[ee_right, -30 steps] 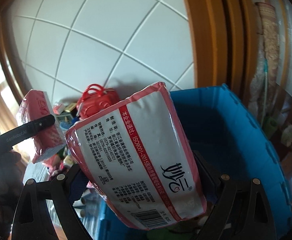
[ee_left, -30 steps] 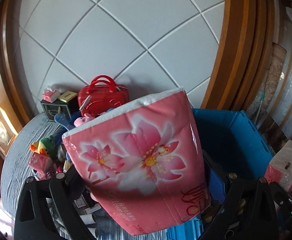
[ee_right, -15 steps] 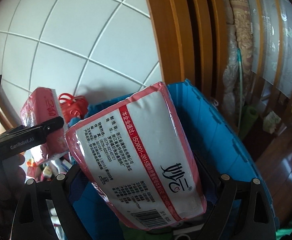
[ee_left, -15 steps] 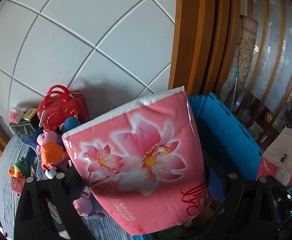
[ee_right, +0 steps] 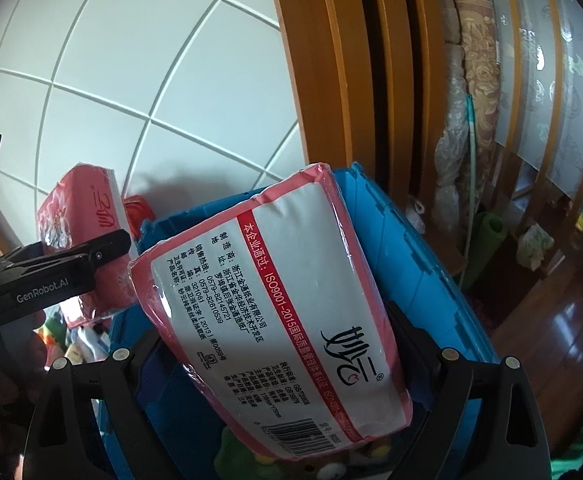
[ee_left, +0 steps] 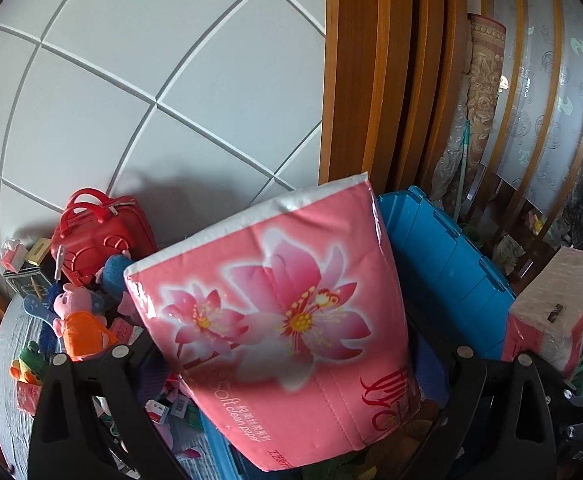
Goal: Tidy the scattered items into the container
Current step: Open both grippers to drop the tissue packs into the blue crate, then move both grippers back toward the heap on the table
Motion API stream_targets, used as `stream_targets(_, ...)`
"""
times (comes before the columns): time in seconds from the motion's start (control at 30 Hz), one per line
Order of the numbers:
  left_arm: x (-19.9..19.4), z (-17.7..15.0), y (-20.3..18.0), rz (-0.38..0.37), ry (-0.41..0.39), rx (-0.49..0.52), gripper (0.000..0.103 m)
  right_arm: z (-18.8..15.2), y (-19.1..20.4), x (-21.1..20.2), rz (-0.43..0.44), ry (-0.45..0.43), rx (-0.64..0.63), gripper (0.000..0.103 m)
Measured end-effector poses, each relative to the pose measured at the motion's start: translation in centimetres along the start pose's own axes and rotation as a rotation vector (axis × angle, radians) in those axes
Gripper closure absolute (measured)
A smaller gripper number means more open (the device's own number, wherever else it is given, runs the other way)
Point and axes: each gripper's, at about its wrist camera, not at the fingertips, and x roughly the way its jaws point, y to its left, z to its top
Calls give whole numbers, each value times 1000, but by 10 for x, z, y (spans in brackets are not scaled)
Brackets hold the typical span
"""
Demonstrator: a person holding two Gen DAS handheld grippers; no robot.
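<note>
My left gripper (ee_left: 291,360) is shut on a pink flower-print tissue pack (ee_left: 283,312) and holds it up over the near left part of the blue crate (ee_left: 443,264). My right gripper (ee_right: 279,356) is shut on a second tissue pack (ee_right: 271,304), white label side toward the camera, above the blue crate (ee_right: 411,280). The right gripper's pack shows at the right edge of the left wrist view (ee_left: 559,308). The left gripper and its pack show at the left of the right wrist view (ee_right: 83,248). A soft toy lies in the crate bottom (ee_right: 331,468).
A red mini suitcase (ee_left: 95,236), a pig plush in orange (ee_left: 79,320), a blue toy, small boxes and a green-orange toy (ee_left: 27,364) crowd the grey round table (ee_left: 3,400) left of the crate. A white tiled wall and wooden door frame stand behind.
Both grippers have swung right with their tissue packs, from over the table clutter toward the blue crate. The red suitcase has slid left in both views.
</note>
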Motion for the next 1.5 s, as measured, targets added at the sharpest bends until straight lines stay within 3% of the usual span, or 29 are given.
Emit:
stream_targets(0.13, 13, 15, 6, -26, 19, -61, 0, 19, -6, 17, -46, -21, -3, 0)
stream_targets(0.3, 8, 26, 10, -48, -16, -45, 0, 35, -17, 16, -44, -72, 22, 0)
stream_targets(0.83, 1, 10, 19, -22, -10, -56, 0, 10, -16, 20, -16, -11, 21, 0)
stream_targets(1.27, -34, -34, 66, -5, 6, -155, 0, -3, 33, -5, 35, -17, -61, 0)
stream_targets(1.5, -60, -63, 112, 27, 6, -210, 0, -15, 82, -19, 91, -23, -113, 0)
